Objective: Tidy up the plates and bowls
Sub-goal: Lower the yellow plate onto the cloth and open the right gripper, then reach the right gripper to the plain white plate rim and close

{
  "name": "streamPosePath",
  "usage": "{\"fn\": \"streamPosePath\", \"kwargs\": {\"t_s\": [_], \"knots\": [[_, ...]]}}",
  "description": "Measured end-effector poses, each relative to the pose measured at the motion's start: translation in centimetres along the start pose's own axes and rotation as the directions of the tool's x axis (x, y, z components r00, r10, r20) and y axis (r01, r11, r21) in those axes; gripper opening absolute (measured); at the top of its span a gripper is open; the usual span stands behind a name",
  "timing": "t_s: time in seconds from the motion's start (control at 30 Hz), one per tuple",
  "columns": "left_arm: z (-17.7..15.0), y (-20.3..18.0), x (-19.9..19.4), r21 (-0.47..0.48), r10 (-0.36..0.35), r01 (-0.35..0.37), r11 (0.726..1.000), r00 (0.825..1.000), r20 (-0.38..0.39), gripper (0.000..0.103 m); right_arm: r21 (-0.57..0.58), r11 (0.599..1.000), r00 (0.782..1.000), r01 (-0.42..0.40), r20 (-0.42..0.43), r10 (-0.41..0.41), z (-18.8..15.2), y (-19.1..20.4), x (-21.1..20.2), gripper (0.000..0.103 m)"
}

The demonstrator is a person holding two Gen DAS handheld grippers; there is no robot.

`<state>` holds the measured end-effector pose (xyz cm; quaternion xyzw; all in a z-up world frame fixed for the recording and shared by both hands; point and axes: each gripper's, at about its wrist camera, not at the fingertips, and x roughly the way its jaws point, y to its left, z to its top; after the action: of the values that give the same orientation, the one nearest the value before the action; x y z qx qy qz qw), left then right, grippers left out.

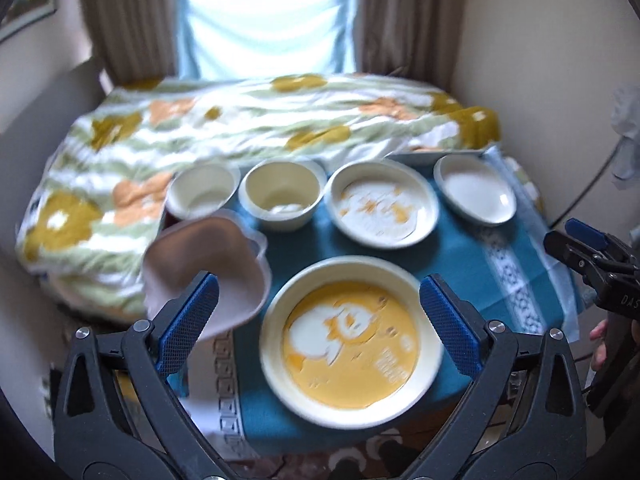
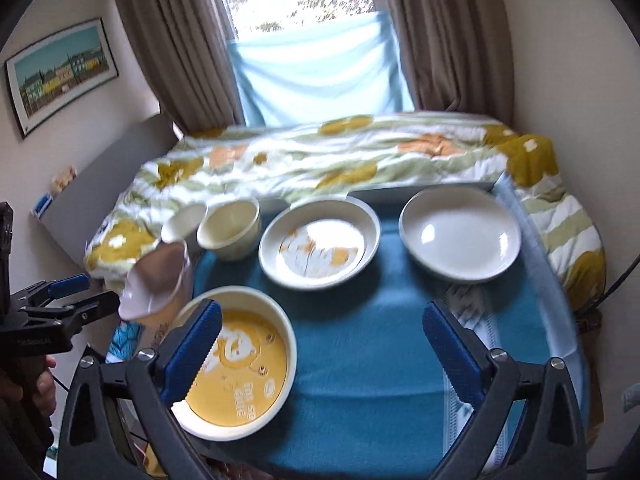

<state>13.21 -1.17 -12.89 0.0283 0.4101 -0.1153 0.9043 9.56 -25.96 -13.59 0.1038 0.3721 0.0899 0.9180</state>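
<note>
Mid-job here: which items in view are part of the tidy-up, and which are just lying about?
Job: pink bowl, left cream bowl, right cream bowl, yellow plate, printed plate, plain white plate.
Lying about: floral duvet, curtains, framed picture, teal cloth under the dishes.

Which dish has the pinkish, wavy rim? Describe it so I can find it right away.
Start at the blue cloth on the table. At its left edge, beside the yellow cartoon plate, the pink bowl hangs tilted in the air. It alone is pinkish and scalloped; its neighbours are cream and round.
</note>
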Motion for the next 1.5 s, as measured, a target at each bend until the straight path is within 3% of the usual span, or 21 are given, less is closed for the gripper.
{"fn": "streamPosePath", "kwargs": {"t_s": [0.1,0.23,0.37,0.5,0.57,0.7,0.8,0.93,1.0,1.17,1.3,1.5], "knots": [[3.2,-2.2,0.0,0.060,-0.100,0.098,0.993,0.995,0.026,0.101,0.039,0.998,0.997,0.058,-0.043,-0.056,1.2,-1.3,-1.7,0.100],[7.6,-5.4,1.4,0.140,-0.234,0.227,0.964,0.972,0.035,0.101,0.070,0.984,0.986,0.165,0.002,-0.166,2.0,-2.9,-4.1,0.100],[11.7,-8.5,3.8,0.197,-0.314,0.308,0.931,0.949,0.000,0.101,0.107,0.972,0.977,0.210,0.019,-0.213,3.1,-5.2,-5.1,0.100],[16.2,-11.4,7.5,0.235,-0.393,0.394,0.889,0.918,-0.053,0.101,0.215,0.950,0.971,0.227,0.026,-0.238,4.5,-8.5,-4.3,0.100],[18.1,-12.7,9.7,0.245,-0.411,0.421,0.874,0.907,-0.092,0.101,0.273,0.932,0.970,0.237,-0.006,-0.244,4.9,-10.5,-2.8,0.100],[21.0,-15.4,16.2,0.225,-0.454,0.497,0.838,0.864,-0.218,0.101,0.393,0.889,0.971,0.237,-0.080,-0.223,4.9,-14.7,1.5,0.100],[20.5,-16.9,21.5,0.211,-0.447,0.518,0.829,0.840,-0.306,0.099,0.457,0.856,0.970,0.244,-0.128,-0.208,4.4,-16.9,4.6,0.096],[19.2,-18.6,28.3,0.173,-0.434,0.541,0.823,0.796,-0.422,0.073,0.514,0.821,0.967,0.249,-0.184,-0.178,3.8,-19.5,8.7,0.082],[18.5,-19.3,31.4,0.153,-0.425,0.546,0.824,0.774,-0.469,0.069,0.524,0.812,0.963,0.256,-0.211,-0.168,3.6,-20.5,10.5,0.070],[16.8,-19.9,36.2,0.114,-0.420,0.560,0.821,0.726,-0.545,0.049,0.539,0.796,0.952,0.275,-0.268,-0.147,3.0,-22.3,14.0,0.056],[16.0,-20.2,37.6,0.113,-0.413,0.568,0.815,0.707,-0.574,0.038,0.549,0.783,0.944,0.290,-0.300,-0.139,2.6,-23.3,15.5,0.047],[15.8,-20.2,38.7,0.121,-0.394,0.564,0.817,0.699,-0.597,0.026,0.529,0.798,0.940,0.288,-0.315,-0.130,2.6,-23.3,16.4,0.035]]}}
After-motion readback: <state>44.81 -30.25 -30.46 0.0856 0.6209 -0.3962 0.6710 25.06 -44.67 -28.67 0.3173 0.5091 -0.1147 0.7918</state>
